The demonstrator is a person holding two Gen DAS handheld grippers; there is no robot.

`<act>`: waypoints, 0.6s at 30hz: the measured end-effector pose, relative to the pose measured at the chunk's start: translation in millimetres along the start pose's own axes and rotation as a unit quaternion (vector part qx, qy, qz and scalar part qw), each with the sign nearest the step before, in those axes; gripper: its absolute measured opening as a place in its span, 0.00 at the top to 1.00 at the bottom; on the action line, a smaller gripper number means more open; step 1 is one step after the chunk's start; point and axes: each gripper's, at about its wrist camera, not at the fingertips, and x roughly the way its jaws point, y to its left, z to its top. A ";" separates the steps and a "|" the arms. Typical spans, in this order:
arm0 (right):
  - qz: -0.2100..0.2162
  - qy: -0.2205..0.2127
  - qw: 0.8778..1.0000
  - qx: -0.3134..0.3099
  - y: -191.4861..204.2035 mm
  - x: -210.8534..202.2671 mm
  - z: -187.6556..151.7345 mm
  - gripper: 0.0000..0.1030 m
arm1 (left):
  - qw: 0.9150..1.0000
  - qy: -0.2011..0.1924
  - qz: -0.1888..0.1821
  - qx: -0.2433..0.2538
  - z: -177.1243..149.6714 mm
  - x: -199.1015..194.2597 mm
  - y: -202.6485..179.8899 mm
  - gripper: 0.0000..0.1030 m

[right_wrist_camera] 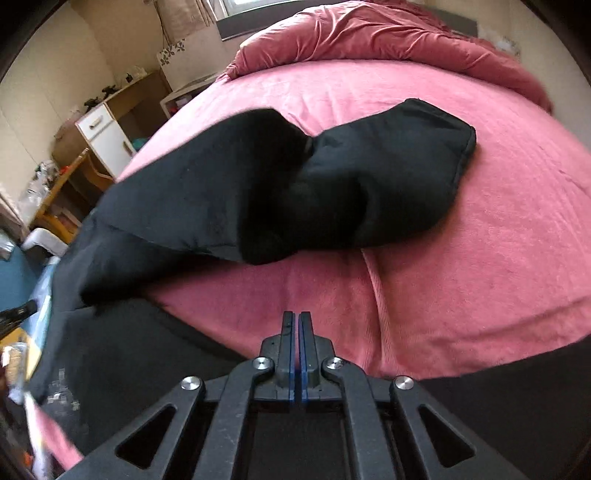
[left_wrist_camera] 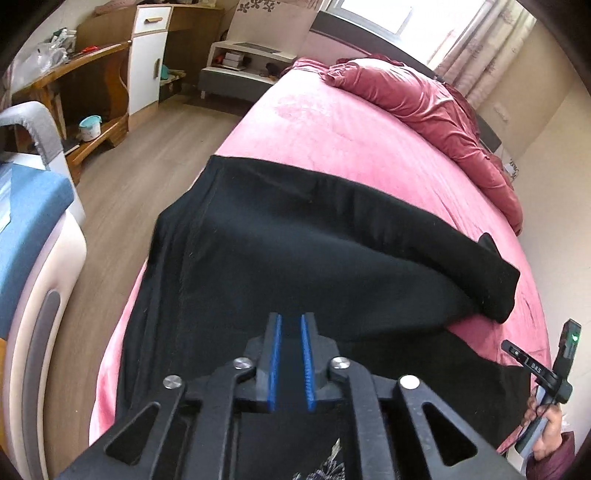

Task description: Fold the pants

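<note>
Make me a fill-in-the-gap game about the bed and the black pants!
1. The pants lying on the bed are ____ in colour.
2. The sheet under them is ____.
3. The pads inside the left gripper are ____.
4. The right gripper has its jaws ____, with nothing between them.

Missing words: black; pink; blue; shut

A bed with a pink sheet point(left_wrist_camera: 332, 122) and a crumpled red duvet point(left_wrist_camera: 424, 99) stands on the wooden floor point(left_wrist_camera: 155, 155). Daylight comes through a curtained window point(left_wrist_camera: 406, 18). A white cabinet point(left_wrist_camera: 146, 59) and a wooden desk point(left_wrist_camera: 74, 74) stand by the wall.
</note>
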 end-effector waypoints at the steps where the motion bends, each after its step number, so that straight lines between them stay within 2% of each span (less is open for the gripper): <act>1: 0.003 -0.001 1.000 -0.009 3.6 -4.4 3.3 0.98 | 1.000 -0.001 0.003 0.001 1.9 -0.5 0.8 0.88; 3: 0.022 -0.011 0.999 -0.028 17.1 -13.3 16.5 0.97 | 1.000 0.003 0.008 0.003 8.6 4.3 0.1 0.87; 4: 0.036 -0.019 0.998 -0.042 27.4 -20.8 27.0 0.94 | 1.000 0.005 0.007 0.001 12.3 7.0 -0.6 0.86; 6: 0.063 -0.039 0.995 -0.070 49.9 -29.4 42.5 0.71 | 1.000 0.007 0.003 -0.001 17.1 10.5 -1.3 0.83; 7: 0.084 -0.047 0.992 -0.082 64.3 -31.0 54.0 0.41 | 1.000 0.009 0.003 0.001 19.3 12.3 -1.4 0.82; 8: 0.102 -0.056 0.989 -0.092 76.1 -31.4 63.3 0.21 | 1.000 0.012 0.005 0.005 21.7 14.8 -2.9 0.81; 10: 0.114 -0.070 0.982 -0.133 106.7 -26.4 82.6 0.21 | 1.000 0.021 0.005 0.010 26.3 20.1 -6.5 0.81; 12: 0.117 -0.064 0.975 -0.177 139.2 -9.2 102.4 0.21 | 0.999 0.027 0.006 0.019 29.1 23.5 -8.5 0.79; 18: 0.097 0.006 0.960 -0.264 201.1 66.0 143.3 0.22 | 0.999 0.034 0.000 0.027 36.5 29.8 -11.3 0.75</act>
